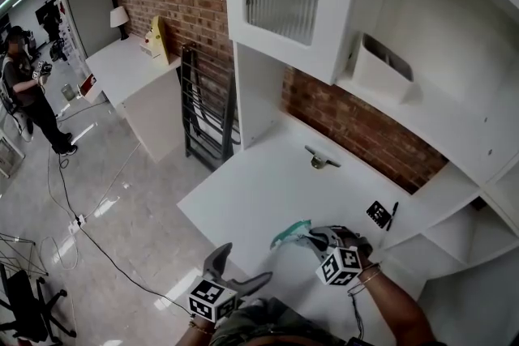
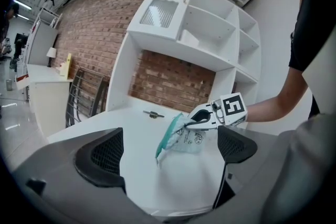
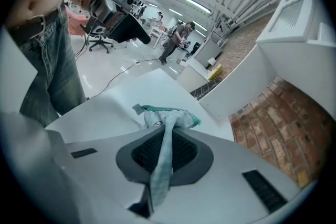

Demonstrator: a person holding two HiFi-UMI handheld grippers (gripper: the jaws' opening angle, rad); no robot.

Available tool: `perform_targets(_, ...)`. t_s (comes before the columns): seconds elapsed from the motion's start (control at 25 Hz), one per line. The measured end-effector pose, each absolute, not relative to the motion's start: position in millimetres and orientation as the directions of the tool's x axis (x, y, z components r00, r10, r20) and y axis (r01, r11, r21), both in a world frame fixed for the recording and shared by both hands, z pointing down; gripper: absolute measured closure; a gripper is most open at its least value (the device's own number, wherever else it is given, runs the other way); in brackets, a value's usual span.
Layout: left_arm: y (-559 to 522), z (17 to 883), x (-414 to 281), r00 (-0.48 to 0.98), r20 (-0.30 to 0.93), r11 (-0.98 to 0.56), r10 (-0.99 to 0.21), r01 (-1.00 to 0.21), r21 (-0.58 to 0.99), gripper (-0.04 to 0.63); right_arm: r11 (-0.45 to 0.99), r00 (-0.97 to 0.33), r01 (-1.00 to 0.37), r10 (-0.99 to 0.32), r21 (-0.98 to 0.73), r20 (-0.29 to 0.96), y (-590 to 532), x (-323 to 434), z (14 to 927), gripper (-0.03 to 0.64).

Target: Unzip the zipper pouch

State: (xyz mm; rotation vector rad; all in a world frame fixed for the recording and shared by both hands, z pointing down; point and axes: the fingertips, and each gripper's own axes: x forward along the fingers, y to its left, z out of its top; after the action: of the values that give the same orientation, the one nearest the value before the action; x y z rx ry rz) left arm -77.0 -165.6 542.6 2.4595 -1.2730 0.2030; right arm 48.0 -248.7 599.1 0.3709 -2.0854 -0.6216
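While the right gripper (image 3: 165,150) presses its jaws together on a bunched edge of the zipper pouch (image 3: 167,117), the pouch hangs limp from them over the white tabletop (image 1: 268,190). It is toward the front edge and nearer the right corner. The pouch is pale and see-through, with dark print and a teal zipper strip along one side. Nothing can be made out inside it, and I cannot tell whether its lowest corner touches the tabletop. Above, a white bin (image 1: 379,70) sits in a shelf compartment, its contents hidden. The right gripper comes in from the front right, tipped downward toward the tabletop. The left gripper (image 1: 239,270) is held just off the front edge, nearly level and aimed at the pouch. Its jaws are spread wide and its pads grip nothing, with the pouch well ahead of them. A small metal piece (image 1: 320,160) lies near the back edge.
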Motion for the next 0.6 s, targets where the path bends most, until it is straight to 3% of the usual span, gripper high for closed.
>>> perform_targets(0.2, -166.2, 540.5, -67.6, 0.62, 0.28, -0.56, -0.732, -0.783, 0.269, 0.053, 0.781, -0.546, 0.031, -0.509, 0.623, 0.666, -233.1, 49.2, 593.4, 0.609)
perform_targets(0.6, -169.5, 536.1, -43.2, 0.713, 0.256, -0.625, -0.653, -0.698, 0.348, 0.197, 0.636, -0.541, 0.17, -0.578, 0.753, 0.611, -196.2, 49.7, 583.6, 0.609)
